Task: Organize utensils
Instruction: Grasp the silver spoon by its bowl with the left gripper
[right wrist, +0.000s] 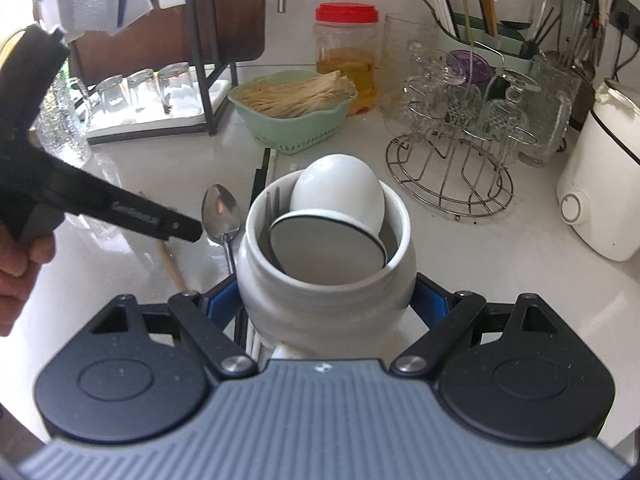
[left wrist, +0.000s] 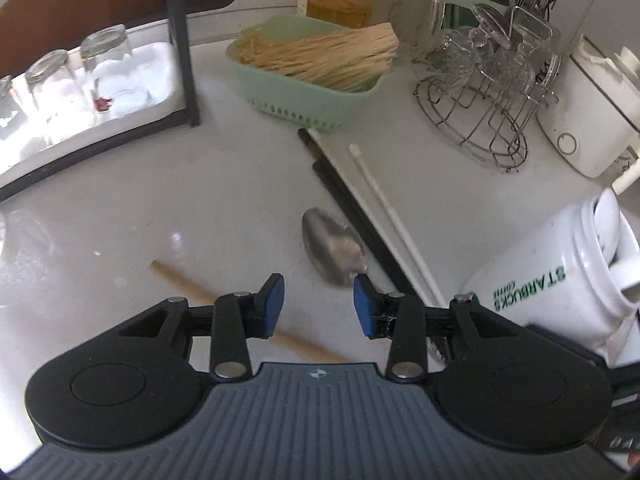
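Utensils lie loose on the white counter [left wrist: 120,200]: a metal spoon [left wrist: 334,250] w/ bowl up, black chopsticks [left wrist: 352,216] and white chopsticks [left wrist: 384,204] running diagonally just beside it, plus a wooden chopstick [left wrist: 180,280] a bit apart on the other side. Left claw [left wrist: 319,306] hangs over the counter, tilted down, blue pads apart, nothing between them; the spoon's bowl sits just beyond its tips and the wooden chopstick passes under one finger. In the right wrist view a hand [right wrist: 16,276] grips that tool, its black finger ending near the spoon's bowl. Right claw [right wrist: 326,304] is clamped on a white ceramic jar [right wrist: 320,276], pads pressing both sides of its body; the left wrist view shows the jar tipped over at an angle, green lettering on its side. Inside the jar: a white ladle-type spoon [right wrist: 340,196] and a round flat piece w/ dark rim [right wrist: 326,246], also what looks like fork tines by the wall. Toward the counter's back edge: a green basket [left wrist: 304,96] of pale sticks, a wire rack [left wrist: 480,120] w/ glassware, a red-lidded jar [right wrist: 346,56], a white appliance [right wrist: 600,184] at the right edge, a green utensil holder [right wrist: 480,40] w/ chopsticks standing in it.
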Demonstrator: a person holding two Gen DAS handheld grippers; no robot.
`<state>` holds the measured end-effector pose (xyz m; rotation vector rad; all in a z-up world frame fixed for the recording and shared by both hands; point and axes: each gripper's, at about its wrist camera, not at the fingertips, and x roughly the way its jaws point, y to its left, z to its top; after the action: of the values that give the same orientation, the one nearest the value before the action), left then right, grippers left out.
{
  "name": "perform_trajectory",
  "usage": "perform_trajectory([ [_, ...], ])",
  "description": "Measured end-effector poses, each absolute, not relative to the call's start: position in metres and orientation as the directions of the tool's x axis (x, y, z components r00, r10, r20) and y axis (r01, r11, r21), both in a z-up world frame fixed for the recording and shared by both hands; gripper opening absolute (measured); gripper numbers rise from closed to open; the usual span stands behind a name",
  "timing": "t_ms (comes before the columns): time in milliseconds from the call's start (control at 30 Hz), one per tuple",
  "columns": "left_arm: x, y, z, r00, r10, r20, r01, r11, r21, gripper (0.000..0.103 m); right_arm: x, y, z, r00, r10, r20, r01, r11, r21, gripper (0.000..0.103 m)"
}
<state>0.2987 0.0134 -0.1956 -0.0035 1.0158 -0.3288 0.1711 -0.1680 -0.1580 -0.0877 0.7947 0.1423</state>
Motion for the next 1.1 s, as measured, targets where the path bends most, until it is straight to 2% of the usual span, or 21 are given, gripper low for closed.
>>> perform_trajectory([
  [200,0.309,0.006,-0.201,0.499,-0.291,-0.816,0.27,0.947,-0.172,0.054,0.172,-0.165,-0.158,0.694,0.07,-0.717,-0.127,0.992,-0.026,0.09],
  [700,0.324,-0.024,-0.209,0.545,-0.178,-0.819,0.256,0.966,-0.04,0.054,0.173,-0.164,-0.158,0.69,0.069,-0.72,-0.13,0.991,-0.03,0.091],
  [1100,0.329,-0.019,-0.209,0.525,-0.121,-0.843,0.096,0.992,-0.082,0.054,0.173,-0.165,-0.159,0.69,0.083,-0.719,-0.146,0.989,-0.026,0.091],
])
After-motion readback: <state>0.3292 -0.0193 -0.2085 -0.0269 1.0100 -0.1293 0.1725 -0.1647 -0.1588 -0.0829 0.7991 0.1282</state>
